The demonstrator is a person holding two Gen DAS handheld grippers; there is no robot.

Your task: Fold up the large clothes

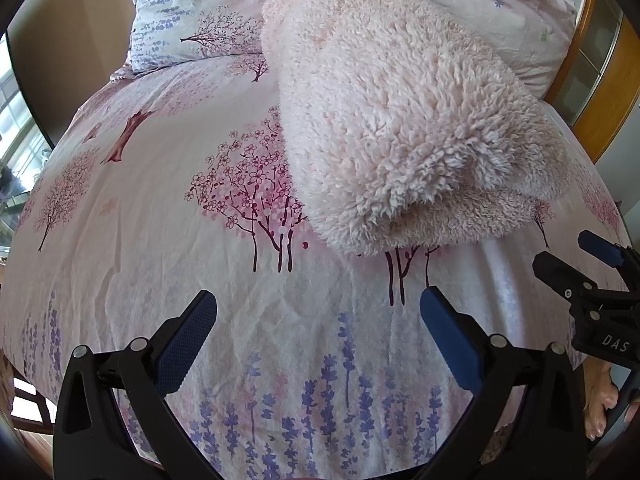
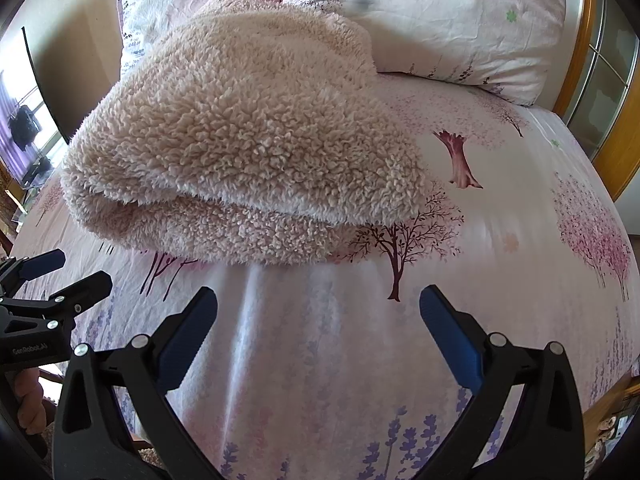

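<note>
Since both the left gripper (image 1: 318, 336) & right gripper (image 2: 318, 336) hang wide open, empty, near the folded fleece (image 1: 400, 120) on the bed (image 1: 160, 280), a one-layer grab prob undoes the fold.

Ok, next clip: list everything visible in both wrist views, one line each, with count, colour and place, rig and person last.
fleece garment: one, pale pink, folded over on itself, lying mid-bed in front of the pillows.
bedsheet: one, pale pink with pink tree and purple lavender print, covering the bed.
pillows: two, matching print, at the head of the bed.
wooden frame: one, amber, glazed panels, right of the bed.
window: one, bright, far left.
left gripper: one, black with blue pads, open, above the sheet near the foot of the bed.
right gripper: one, same build, open, beside the left one.
hand: one visible here, gripping the left handle.
</note>
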